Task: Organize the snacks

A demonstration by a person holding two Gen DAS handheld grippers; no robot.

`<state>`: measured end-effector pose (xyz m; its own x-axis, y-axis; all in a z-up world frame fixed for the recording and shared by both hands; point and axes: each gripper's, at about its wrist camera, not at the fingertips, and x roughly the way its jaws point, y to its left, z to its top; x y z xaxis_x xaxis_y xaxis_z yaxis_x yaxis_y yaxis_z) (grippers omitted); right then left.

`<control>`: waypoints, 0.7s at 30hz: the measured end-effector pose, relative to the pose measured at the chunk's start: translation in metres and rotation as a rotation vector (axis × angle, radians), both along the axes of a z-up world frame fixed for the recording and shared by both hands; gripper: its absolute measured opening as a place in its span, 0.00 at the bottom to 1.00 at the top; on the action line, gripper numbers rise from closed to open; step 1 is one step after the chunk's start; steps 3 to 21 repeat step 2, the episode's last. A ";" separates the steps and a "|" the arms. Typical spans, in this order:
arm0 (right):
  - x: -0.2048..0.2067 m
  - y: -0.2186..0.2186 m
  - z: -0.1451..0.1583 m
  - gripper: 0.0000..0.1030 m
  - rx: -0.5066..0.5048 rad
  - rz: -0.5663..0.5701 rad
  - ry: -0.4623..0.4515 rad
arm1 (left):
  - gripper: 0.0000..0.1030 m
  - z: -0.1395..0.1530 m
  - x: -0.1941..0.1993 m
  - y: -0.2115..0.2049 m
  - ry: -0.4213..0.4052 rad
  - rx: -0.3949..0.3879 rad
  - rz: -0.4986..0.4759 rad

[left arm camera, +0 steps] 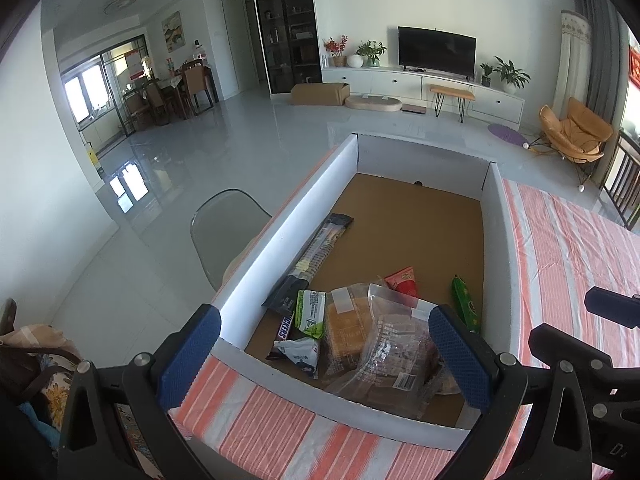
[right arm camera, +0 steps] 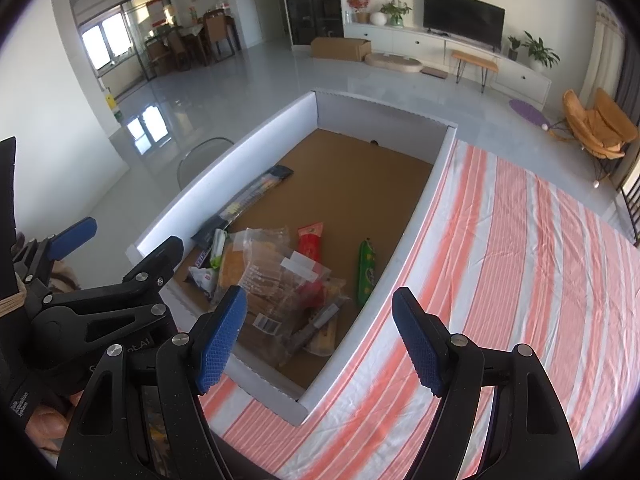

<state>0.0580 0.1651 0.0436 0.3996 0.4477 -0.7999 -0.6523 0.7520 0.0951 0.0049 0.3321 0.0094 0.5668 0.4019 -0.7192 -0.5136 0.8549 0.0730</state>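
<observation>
You are holding both grippers tilted downward over the near end of the box, which is sitting on the striped bench. Your left gripper is hanging with its jaws released, spread wide, one blue pad over the box's near left corner and the other over the clear bags without pressing on them. Your right gripper is sitting just beside it, over the box's near right corner, jaws likewise released and holding nothing. The snacks are lying in a heap at the near end of the box: the clear bags on top, a Snickers bar and a green-and-white packet to their left, a red packet behind, a green packet by the right wall. A long dark packet is lying along the left wall.
</observation>
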 end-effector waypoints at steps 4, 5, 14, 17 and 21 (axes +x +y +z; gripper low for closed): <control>0.000 0.000 -0.001 0.76 -0.001 0.000 0.002 | 1.00 0.000 0.001 -0.001 0.004 0.014 0.002; 0.000 0.000 -0.001 0.76 -0.001 0.000 0.002 | 1.00 0.000 0.001 -0.001 0.004 0.014 0.002; 0.000 0.000 -0.001 0.76 -0.001 0.000 0.002 | 1.00 0.000 0.001 -0.001 0.004 0.014 0.002; 0.000 0.000 -0.001 0.76 -0.001 0.000 0.002 | 1.00 0.000 0.001 -0.001 0.004 0.014 0.002; 0.000 0.000 -0.001 0.76 -0.001 0.000 0.002 | 1.00 0.000 0.001 -0.001 0.004 0.014 0.002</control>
